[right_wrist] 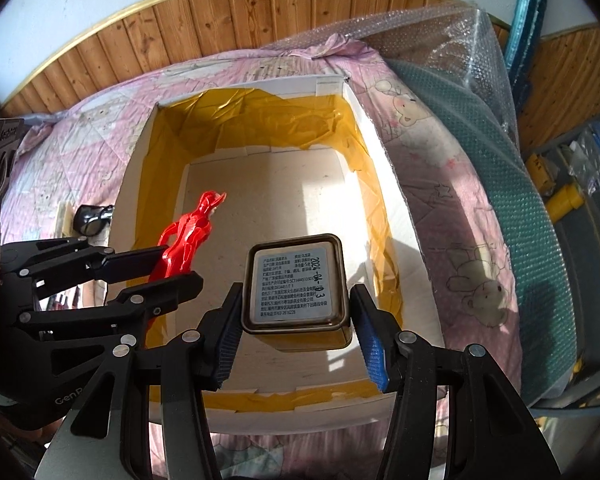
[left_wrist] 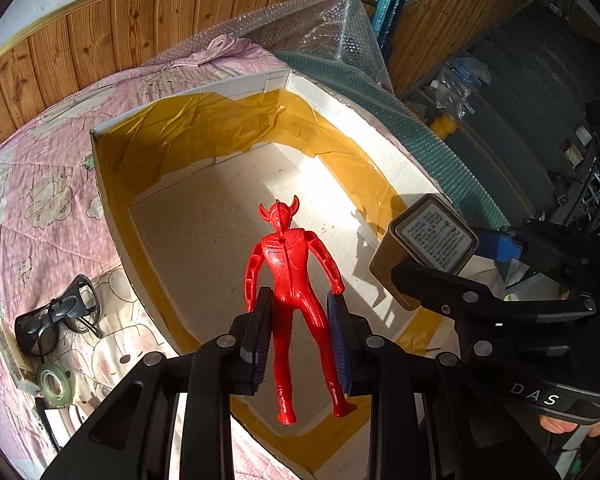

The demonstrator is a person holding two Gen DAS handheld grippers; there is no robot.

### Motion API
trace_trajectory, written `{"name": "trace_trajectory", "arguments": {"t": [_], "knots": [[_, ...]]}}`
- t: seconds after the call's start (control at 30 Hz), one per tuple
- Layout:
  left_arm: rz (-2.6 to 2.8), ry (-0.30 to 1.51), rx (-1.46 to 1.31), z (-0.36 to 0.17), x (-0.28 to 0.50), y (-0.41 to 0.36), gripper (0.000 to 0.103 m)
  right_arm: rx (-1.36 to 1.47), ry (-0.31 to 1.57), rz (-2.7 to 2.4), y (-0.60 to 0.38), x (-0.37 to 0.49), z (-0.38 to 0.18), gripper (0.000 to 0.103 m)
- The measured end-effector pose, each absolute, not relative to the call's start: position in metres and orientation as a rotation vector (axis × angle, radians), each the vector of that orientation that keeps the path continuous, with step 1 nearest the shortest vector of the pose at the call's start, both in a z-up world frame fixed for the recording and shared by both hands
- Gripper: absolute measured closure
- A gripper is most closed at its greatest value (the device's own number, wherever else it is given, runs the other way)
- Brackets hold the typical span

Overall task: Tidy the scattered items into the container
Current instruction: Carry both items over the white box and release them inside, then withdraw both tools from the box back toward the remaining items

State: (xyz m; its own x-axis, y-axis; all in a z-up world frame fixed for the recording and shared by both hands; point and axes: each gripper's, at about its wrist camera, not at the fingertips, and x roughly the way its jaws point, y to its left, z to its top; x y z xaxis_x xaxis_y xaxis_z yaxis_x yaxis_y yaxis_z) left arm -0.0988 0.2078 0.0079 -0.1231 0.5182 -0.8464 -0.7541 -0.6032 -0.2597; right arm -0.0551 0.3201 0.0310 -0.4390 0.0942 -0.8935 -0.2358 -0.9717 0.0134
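Over the open white box [right_wrist: 384,168], its inside lined with yellow tape, both tongs hang side by side. Left tongs [left_wrist: 300,336] clamp a red toy figure [left_wrist: 290,276] at the hips; right tongs [right_wrist: 296,328] squeeze a small square tin [right_wrist: 296,284]. Sunglasses [left_wrist: 56,316] and a tape roll [left_wrist: 54,384] lie on the pink bedspread [left_wrist: 40,200] beside the box.

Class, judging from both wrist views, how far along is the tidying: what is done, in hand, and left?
Done: nothing lies in the box yet; its floor is bare. In hand: the left gripper holds a red toy figure over the box, and the right gripper holds a small tin above it. Left: sunglasses and a tape roll on the pink blanket.
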Motion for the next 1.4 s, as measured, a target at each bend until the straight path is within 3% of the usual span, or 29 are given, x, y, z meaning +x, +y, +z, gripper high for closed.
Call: {"name": "trace_trajectory", "arguments": {"t": [0.5,0.6,0.73,1.4], "knots": [[1.849,0.367,-1.307,-0.006,-0.103,0.208,0.072,-1.572,0.201,2.521,0.317,-0.057,0.028,0.046],[1.862,0.387,-1.285,-0.003,-0.1,0.208,0.063,-1.563,0.197,2.527,0.316,-0.056,0.03,0.047],[1.869,0.389,-1.283,-0.002,-0.1,0.209,0.061,-1.561,0.185,2.533,0.313,-0.055,0.033,0.047],[1.893,0.314,-1.237,0.022,-0.086,0.164,0.061,-1.524,0.158,2.621,0.264,-0.032,0.066,0.047]]}}
